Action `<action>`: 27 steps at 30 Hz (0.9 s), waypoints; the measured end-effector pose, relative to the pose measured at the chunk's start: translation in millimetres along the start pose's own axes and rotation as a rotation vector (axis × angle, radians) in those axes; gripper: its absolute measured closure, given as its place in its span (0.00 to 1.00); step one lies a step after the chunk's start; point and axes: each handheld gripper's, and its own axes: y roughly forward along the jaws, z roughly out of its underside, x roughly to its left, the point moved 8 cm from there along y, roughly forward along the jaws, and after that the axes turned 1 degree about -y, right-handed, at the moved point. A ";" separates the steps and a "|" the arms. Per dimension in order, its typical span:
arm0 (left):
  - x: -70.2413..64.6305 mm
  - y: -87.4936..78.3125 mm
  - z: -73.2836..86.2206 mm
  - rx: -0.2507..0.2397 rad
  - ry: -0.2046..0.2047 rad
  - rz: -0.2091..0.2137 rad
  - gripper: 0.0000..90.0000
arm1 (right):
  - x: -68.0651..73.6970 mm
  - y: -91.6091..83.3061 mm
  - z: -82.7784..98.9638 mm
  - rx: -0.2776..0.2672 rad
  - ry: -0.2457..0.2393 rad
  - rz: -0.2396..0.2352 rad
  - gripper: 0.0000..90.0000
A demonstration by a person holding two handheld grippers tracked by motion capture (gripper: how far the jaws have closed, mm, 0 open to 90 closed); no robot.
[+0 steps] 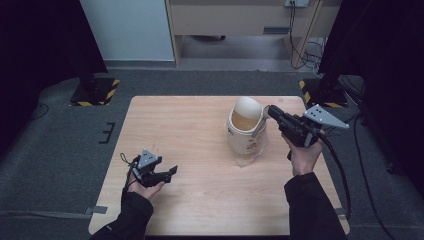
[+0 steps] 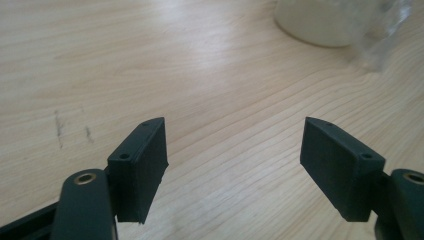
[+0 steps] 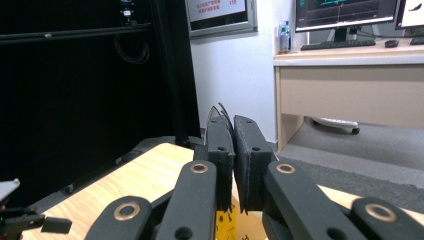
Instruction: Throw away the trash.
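Note:
A cream tub [image 1: 245, 140] stands right of the table's middle, and its contents look pale brown. Its rounded lid [image 1: 248, 107] is raised and stands tilted over the far rim. My right gripper [image 1: 266, 112] reaches in from the right at the lid's edge. In the right gripper view its jaws are pressed together on a thin edge [image 3: 218, 111] that sticks up between them, with a yellow label [image 3: 226, 220] below. My left gripper [image 1: 172, 173] rests low near the front left, open, with nothing between its fingers [image 2: 142, 165]. The tub's base [image 2: 315, 22] lies ahead of it.
Crumpled clear plastic [image 2: 385, 30] lies against the tub's base. The wooden table [image 1: 190, 125] has bare room on its left half and front. Grey carpet surrounds it. Beyond the table are a desk [image 3: 350, 85] and black stands with striped feet [image 1: 95, 92].

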 end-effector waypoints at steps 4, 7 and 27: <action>10.4 6.3 10.1 0.039 -0.021 -0.026 0.24 | -1.2 4.1 -3.4 -0.015 -0.026 0.025 0.96; 13.5 12.1 18.9 0.085 -0.040 -0.024 0.24 | -4.2 7.4 -6.6 -0.044 -0.021 0.037 0.96; 0.6 26.7 34.0 0.199 0.022 0.022 0.21 | -5.2 51.1 7.4 -0.060 -0.122 0.086 0.96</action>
